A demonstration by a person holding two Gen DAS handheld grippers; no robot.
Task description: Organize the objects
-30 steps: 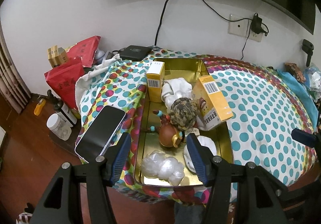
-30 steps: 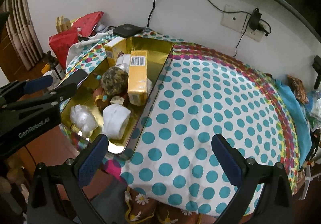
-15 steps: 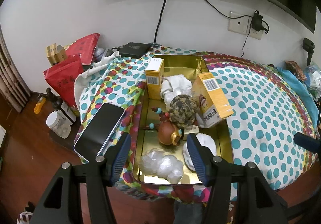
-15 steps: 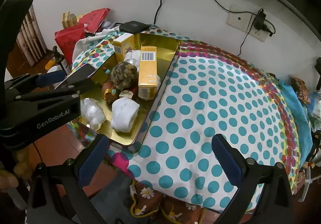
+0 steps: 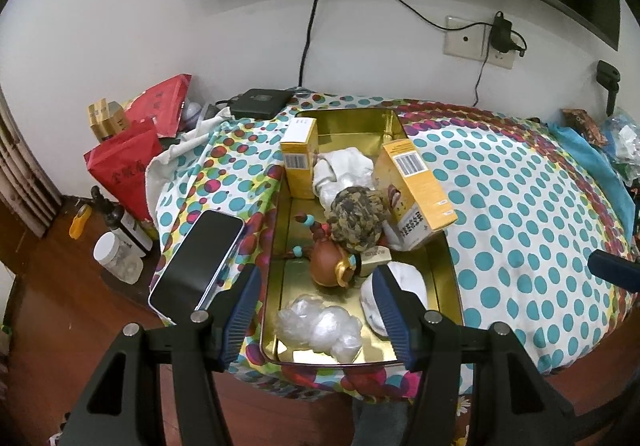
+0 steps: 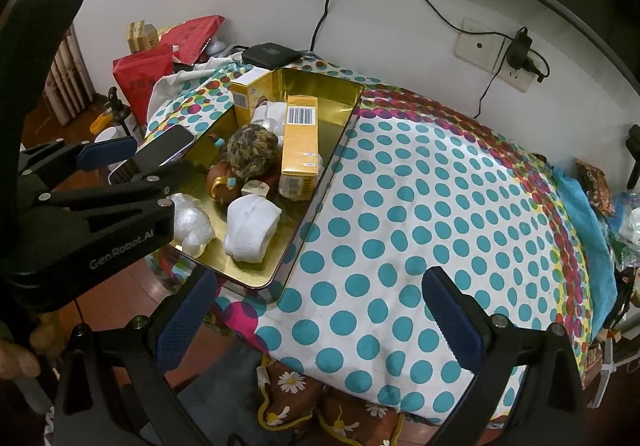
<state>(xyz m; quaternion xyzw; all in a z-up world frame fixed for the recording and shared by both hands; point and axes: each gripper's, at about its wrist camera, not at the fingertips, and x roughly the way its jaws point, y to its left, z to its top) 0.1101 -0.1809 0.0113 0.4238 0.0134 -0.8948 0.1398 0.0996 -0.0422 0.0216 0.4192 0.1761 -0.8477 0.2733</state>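
Gold tin tray [image 5: 384,118] sits on the polka-dot cloth [image 5: 520,206], toward its left side, crowded with the objects to sort. Far end: a small yellow box [image 5: 299,162] standing upright, a taller yellow box [image 5: 416,198] leaning against the right wall, crumpled white cloth [image 5: 344,170] between them. Middle: mottled knitted ball [image 5: 356,220] resting on a brown figurine [image 5: 328,262] with beaded limbs. Near end: crinkled clear plastic wad [image 5: 320,326] and a rolled white cloth [image 6: 252,226]. Phone [image 5: 198,262] lies outside the tray, on the cloth just beside its left wall. Left gripper [image 5: 316,310] hangs over the tray's near end, jaws apart, nothing between them; pads not touching anything. Right gripper [image 6: 316,318] hovers over bare cloth to the right of the tray, jaws wide apart, empty. Handling guesses: boxes are light cardboard, stiff enough to pinch across the narrow faces, and may dent if squeezed hard. Knitted ball and cloths are soft and forgiving; grab the bulk. Plastic wad is very light, springy and likely slippery, so pinch deep. Figurine looks hard, rounded and possibly breakable, with thin limbs to avoid; take it by the body. Phone is flat and slick, awkward to lift from the cloth except by its long edges.
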